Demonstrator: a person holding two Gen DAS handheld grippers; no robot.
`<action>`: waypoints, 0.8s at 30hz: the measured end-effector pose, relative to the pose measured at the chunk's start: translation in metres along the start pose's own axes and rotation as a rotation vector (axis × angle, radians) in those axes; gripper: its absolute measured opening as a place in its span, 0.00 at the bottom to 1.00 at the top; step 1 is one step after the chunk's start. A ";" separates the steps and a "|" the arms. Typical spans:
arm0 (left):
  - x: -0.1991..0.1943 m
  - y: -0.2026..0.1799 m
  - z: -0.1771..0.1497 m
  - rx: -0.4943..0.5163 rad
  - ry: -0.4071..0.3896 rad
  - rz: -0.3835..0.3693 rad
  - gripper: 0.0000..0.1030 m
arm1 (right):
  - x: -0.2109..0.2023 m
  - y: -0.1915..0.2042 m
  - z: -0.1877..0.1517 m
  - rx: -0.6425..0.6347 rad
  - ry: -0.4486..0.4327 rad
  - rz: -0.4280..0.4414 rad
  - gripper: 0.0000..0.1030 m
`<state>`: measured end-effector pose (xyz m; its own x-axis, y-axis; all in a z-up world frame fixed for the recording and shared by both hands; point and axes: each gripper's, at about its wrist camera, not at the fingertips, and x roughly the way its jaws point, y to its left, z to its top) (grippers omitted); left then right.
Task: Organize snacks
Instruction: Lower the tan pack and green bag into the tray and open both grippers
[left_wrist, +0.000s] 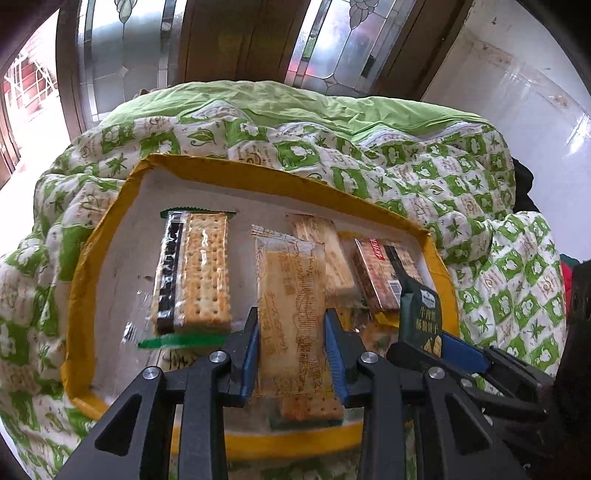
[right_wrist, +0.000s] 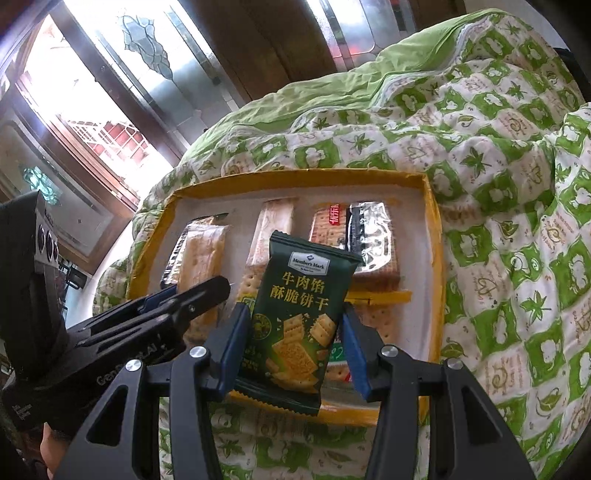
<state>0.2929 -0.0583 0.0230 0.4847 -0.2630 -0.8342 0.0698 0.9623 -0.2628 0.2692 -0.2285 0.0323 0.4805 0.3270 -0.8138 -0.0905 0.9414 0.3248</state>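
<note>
My left gripper (left_wrist: 291, 317) is shut on a pale cracker packet (left_wrist: 291, 273) with orange print, held upright above a yellow-rimmed white tray (left_wrist: 99, 240). My right gripper (right_wrist: 295, 310) is shut on a dark green cracker packet (right_wrist: 306, 273), also over the tray (right_wrist: 436, 236). Three packets lie in the tray. They are a cracker pack with a black strip (left_wrist: 195, 273), a pale one (left_wrist: 332, 251) and a red-and-black one (left_wrist: 384, 273). Each gripper shows at the side of the other's view, the right gripper (left_wrist: 424, 343) and the left gripper (right_wrist: 195, 291).
The tray rests on a rumpled green-and-white quilt (left_wrist: 406, 155) that rises behind and to the right. Behind it are a dark wooden frame with leaded glass panes (left_wrist: 122, 55) and a white wall (left_wrist: 517, 92). Part of a hand (right_wrist: 48, 450) shows at the lower left.
</note>
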 end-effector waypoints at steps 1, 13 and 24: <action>0.003 0.000 0.001 0.002 0.001 0.002 0.33 | 0.003 -0.001 0.001 0.003 0.005 0.001 0.47; 0.025 0.013 0.013 0.010 0.014 0.054 0.33 | 0.024 -0.001 0.006 -0.001 0.035 -0.024 0.47; 0.028 0.018 0.012 0.011 0.007 0.057 0.33 | 0.037 0.003 0.010 -0.015 0.029 -0.046 0.47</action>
<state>0.3184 -0.0473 0.0012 0.4824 -0.2084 -0.8508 0.0523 0.9764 -0.2095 0.2950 -0.2143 0.0081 0.4586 0.2850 -0.8417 -0.0820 0.9567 0.2792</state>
